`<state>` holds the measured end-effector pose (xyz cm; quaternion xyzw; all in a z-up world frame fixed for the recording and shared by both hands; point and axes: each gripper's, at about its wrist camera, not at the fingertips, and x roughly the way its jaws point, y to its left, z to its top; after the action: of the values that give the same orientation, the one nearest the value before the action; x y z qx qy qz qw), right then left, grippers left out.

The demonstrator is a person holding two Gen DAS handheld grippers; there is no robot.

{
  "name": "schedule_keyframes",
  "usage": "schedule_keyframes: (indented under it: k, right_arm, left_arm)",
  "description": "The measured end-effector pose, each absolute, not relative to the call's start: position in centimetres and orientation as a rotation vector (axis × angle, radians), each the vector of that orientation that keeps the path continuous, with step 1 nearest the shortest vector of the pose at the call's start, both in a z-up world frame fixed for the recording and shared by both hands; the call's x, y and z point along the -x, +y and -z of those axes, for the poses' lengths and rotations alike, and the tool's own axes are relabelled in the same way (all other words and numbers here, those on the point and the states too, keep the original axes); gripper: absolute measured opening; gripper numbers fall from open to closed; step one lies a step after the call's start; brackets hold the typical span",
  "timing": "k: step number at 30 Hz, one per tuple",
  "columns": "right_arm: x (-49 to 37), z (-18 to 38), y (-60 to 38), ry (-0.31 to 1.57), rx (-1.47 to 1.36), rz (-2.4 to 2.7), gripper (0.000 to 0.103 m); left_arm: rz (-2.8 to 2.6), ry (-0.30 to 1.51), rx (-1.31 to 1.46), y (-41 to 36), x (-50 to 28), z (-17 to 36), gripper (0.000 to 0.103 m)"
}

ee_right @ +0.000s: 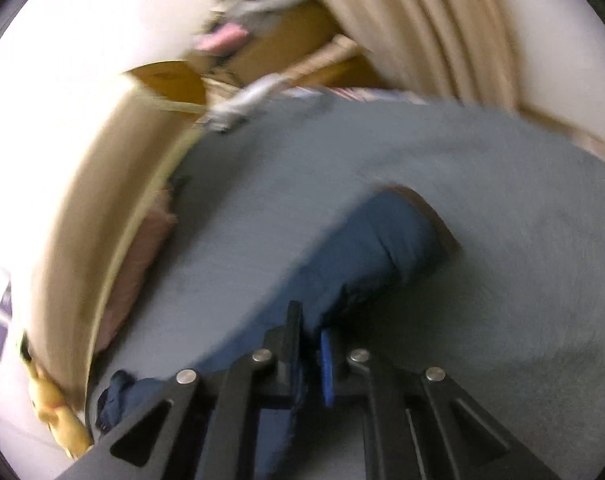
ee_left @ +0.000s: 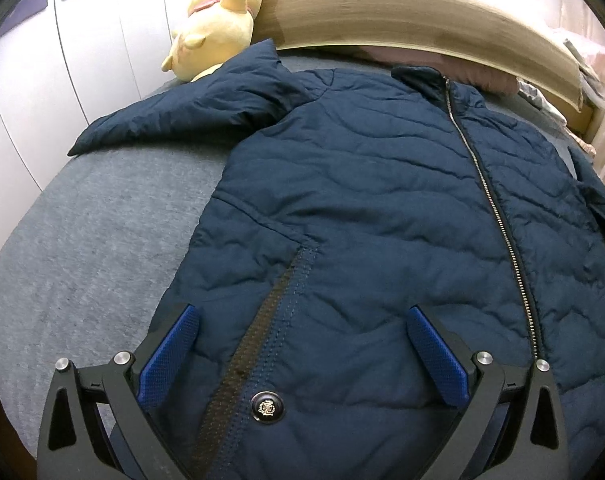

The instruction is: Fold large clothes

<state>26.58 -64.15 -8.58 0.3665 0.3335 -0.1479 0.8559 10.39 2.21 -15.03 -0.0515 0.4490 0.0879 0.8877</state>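
Note:
A navy quilted jacket [ee_left: 362,184] lies front up on the grey bed [ee_left: 82,248], zip closed, collar toward the headboard. Its left sleeve [ee_left: 174,116] stretches out toward the plush toy. My left gripper [ee_left: 302,320] is open and hovers over the jacket's lower front, by the pocket zip and a snap button [ee_left: 267,407]. In the blurred right wrist view, my right gripper [ee_right: 311,344] is shut on the jacket's right sleeve [ee_right: 366,248], which runs away from the fingers with its cuff [ee_right: 430,216] on the bed.
A yellow plush toy [ee_left: 214,20] leans on the wooden headboard [ee_left: 402,20]. White wardrobe doors [ee_left: 82,60] stand at the left. Pink bedding and loose cloth [ee_left: 582,80] sit at the bed's far right. A curtain [ee_right: 422,20] hangs beyond the bed.

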Motion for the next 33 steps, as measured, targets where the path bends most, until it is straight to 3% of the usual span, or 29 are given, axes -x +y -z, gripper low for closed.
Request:
schedule_keyframes:
  k: [7, 11, 14, 21, 25, 26, 28, 30, 33]
  right_arm:
    - [-28.3, -4.6, -48.5, 0.549, -0.541, 0.003, 0.009]
    - [-27.4, -7.3, -37.2, 0.527, -0.422, -0.171, 0.009]
    - [-26.8, -6.1, -30.4, 0.578, -0.369, -0.248, 0.009]
    - [-27.6, 2.9, -18.2, 0.801, -0.17, -0.266, 0.01]
    - [-29.2, 8.5, -14.7, 1.016, -0.019, -0.252, 0.014]
    - [-29.0, 8.8, -14.4, 1.015, 0.001, -0.259, 0.02]
    - [-28.8, 8.6, -13.5, 1.016, 0.043, -0.28, 0.049]
    - [-27.9, 8.1, -13.4, 1.024, 0.088, -0.289, 0.103]
    - [-25.9, 6.8, -15.5, 1.012, 0.077, -0.315, 0.103]
  left_arm:
    - [-0.168, 0.887, 0.201, 4.1, -8.8, 13.2, 0.103]
    - [-0.184, 0.846, 0.242, 6.0, -7.7, 12.0, 0.103]
    - [-0.209, 0.824, 0.293, 8.2, -7.0, 11.3, 0.103]
    - [-0.241, 0.8, 0.351, 11.2, -6.1, 10.5, 0.103]
    - [-0.22, 0.797, 0.373, 11.7, -6.6, 9.9, 0.103]
    - [-0.208, 0.794, 0.373, 11.6, -6.9, 9.6, 0.103]
    - [-0.184, 0.785, 0.369, 11.1, -7.7, 9.0, 0.103]
    - [-0.149, 0.789, 0.374, 10.5, -8.7, 8.4, 0.103]
    - [-0.045, 0.812, 0.401, 8.9, -11.4, 7.3, 0.103]
